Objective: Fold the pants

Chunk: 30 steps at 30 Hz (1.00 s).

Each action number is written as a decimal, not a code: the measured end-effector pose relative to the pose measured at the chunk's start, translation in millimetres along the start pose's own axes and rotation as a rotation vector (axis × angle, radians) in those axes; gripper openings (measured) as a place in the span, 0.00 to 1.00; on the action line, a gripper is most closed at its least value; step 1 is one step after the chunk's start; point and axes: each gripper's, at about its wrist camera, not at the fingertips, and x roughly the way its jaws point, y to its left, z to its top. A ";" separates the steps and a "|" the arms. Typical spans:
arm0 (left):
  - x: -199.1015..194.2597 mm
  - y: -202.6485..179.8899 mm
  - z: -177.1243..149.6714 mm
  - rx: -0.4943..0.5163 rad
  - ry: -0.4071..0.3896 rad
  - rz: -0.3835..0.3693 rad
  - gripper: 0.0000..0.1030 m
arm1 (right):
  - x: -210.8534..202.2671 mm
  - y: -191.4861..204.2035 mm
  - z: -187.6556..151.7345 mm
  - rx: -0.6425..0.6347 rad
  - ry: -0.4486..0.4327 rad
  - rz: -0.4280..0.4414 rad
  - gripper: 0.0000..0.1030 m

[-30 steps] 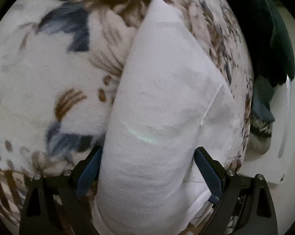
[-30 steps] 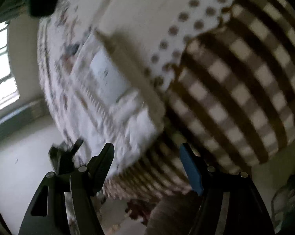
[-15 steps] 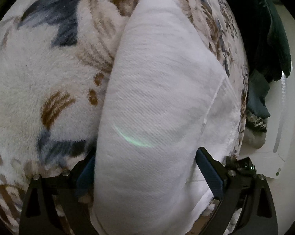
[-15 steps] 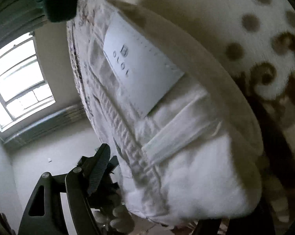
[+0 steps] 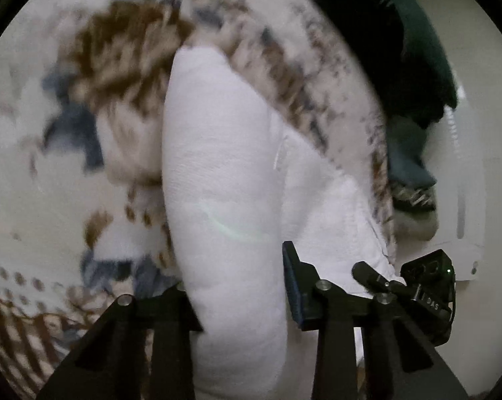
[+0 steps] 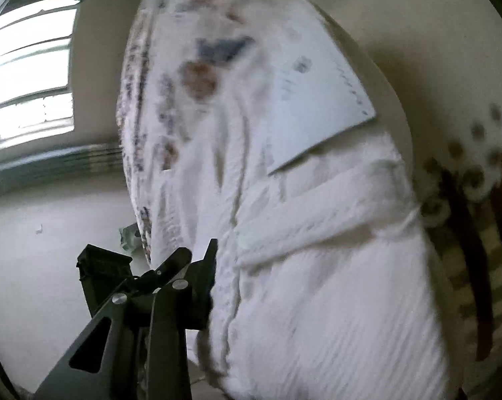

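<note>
White pants (image 5: 224,166) lie folded on a patterned fleece blanket (image 5: 51,173). My left gripper (image 5: 234,286) is shut on the near end of the pants' fold, fabric bulging between the fingers. In the right wrist view the pants' waistband end with a white label (image 6: 310,93) fills the frame. My right gripper (image 6: 284,300) sits at this end; only its left finger (image 6: 204,266) shows, pressed against the cloth, the other hidden by fabric. The right gripper also shows in the left wrist view (image 5: 417,286), at the pants' far edge.
Dark green clothing (image 5: 400,50) is piled at the blanket's far right. A pale wall and floor lie beyond the bed edge (image 5: 467,200). A window (image 6: 31,66) shows at upper left in the right wrist view. The blanket has a brown checked border (image 6: 477,266).
My left gripper's fingers have closed in on the pants' fold. My right gripper has moved in against the waistband end, and fabric now covers its right finger.
</note>
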 end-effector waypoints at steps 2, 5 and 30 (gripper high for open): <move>-22.2 -6.8 14.1 0.013 -0.038 -0.024 0.29 | -9.2 31.8 10.7 -0.041 -0.020 0.006 0.35; -49.4 -9.5 41.3 0.026 -0.094 -0.053 0.29 | -8.6 77.3 31.4 -0.102 -0.041 0.026 0.35; -106.7 268.8 375.5 -0.055 -0.148 0.150 0.60 | 439.5 300.0 188.3 -0.199 0.113 -0.113 0.70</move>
